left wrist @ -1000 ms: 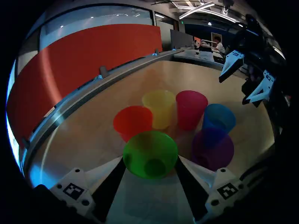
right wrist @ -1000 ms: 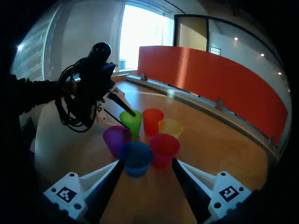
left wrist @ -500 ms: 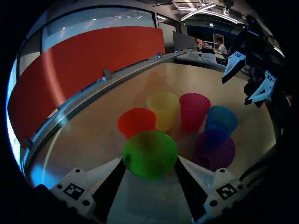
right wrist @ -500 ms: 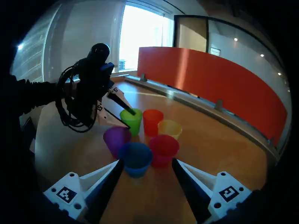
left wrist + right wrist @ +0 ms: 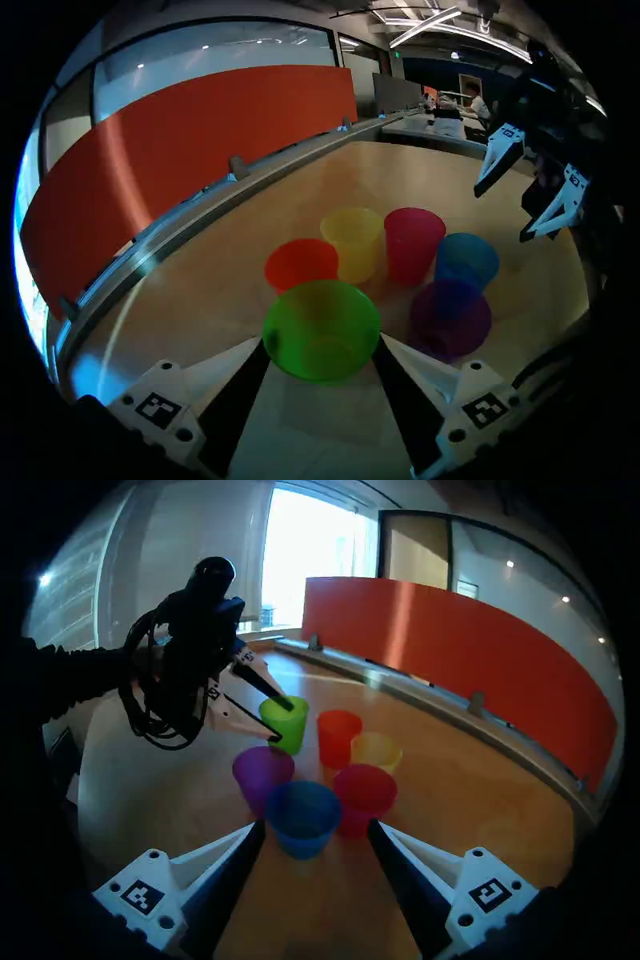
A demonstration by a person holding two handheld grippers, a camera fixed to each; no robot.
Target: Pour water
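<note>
Left hand-held gripper [image 5: 320, 344] with green cup [image 5: 322, 326], now higher.

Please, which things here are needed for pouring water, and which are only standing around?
Belonging to the job: green cup, held in left tool; right tool, open; orange cup, yellow cup, red cup, blue cup, purple cup as possible receivers.
Only around: orange partition; far desks.

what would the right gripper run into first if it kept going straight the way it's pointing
Most likely the blue translucent plastic cup, standing straight ahead, in line with the gap between the right gripper's open fingers; the fisheye makes depth hard to judge.
</note>
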